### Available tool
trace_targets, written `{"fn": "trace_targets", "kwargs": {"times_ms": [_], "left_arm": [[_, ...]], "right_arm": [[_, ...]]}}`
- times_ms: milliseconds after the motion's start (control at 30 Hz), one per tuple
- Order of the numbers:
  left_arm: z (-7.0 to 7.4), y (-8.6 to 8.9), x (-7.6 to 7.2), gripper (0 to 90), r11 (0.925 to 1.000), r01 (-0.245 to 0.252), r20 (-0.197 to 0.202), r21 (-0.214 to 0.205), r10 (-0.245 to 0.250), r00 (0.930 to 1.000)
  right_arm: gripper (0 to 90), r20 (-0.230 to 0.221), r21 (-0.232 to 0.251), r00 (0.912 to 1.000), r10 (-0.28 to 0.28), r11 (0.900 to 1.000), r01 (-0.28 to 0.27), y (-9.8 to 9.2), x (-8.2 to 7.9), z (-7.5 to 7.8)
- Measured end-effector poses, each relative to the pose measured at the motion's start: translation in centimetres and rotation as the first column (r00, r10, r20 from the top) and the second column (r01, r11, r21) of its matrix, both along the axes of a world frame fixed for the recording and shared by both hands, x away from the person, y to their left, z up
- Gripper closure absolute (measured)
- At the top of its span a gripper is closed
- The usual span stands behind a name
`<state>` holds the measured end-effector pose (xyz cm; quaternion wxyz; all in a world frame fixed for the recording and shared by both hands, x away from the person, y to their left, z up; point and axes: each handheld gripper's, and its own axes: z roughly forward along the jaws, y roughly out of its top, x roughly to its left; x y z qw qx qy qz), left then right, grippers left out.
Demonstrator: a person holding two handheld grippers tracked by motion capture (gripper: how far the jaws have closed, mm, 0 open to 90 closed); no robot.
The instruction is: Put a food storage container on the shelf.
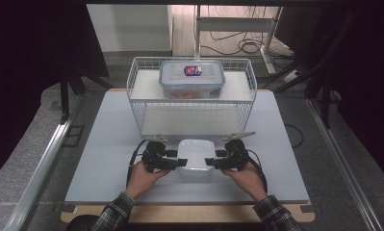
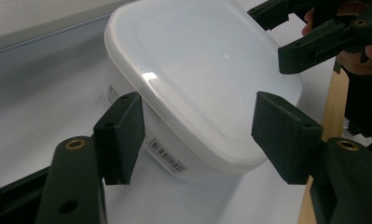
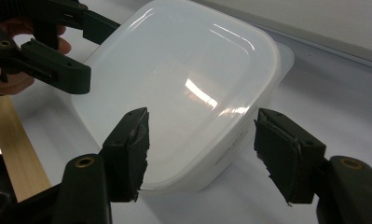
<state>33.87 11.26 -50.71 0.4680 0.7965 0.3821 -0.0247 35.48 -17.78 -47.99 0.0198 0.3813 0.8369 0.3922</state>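
A: White translucent plastic lidded container, rounded-rectangular — sitting lower centre of the high view, on the pale grey table, in front of the white wire basket.

B: Grippers?

A: Left gripper and right gripper are flanking its short ends. Both are standing released, pads straddling the corners without pressing.

B: Handling?

A: Probably light, slightly flexible, glossy and slippery. I am recommending gripping under the lid rim at opposite ends.
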Motion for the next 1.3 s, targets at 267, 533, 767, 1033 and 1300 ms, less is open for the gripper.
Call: {"fn": "trace_targets", "kwargs": {"times_ms": [267,533,767,1033,1300], "left_arm": [[0.2,0.1,-0.6,41.5,0.9999,0.008,0.013,0.011,-0.008,0.9999],[0.7,0.2,-0.4,46.7,0.9992,-0.036,0.025,0.016,0.035,0.9991],[1.2,0.8,-1.7,62.5,0.9965,-0.083,0.003,-0.006,0.083,0.9965],[1.6,1.2,-2.1,76.0,0.9883,-0.150,0.030,-0.030,0.151,0.9881],[1.5,1.1,-2.4,77.8,0.9831,-0.180,0.049,-0.031,0.182,0.9821]], "right_arm": [[47.7,-0.047,0.045,0.9988,-0.011,0.9989,0.013,-0.6,0.0,0.0],[59.9,-0.067,0.075,0.9975,-0.024,0.9967,0.029,-1.2,-0.4,0.3],[67.1,-0.073,0.083,0.9952,-0.065,0.9941,0.071,-1.1,-1.0,0.7],[78.0,-0.029,0.086,0.9952,-0.094,0.9916,0.096,-1.1,-1.8,1.1],[78.2,0.030,0.063,0.9943,-0.103,0.9929,0.101,-0.6,-2.4,1.0]]}}
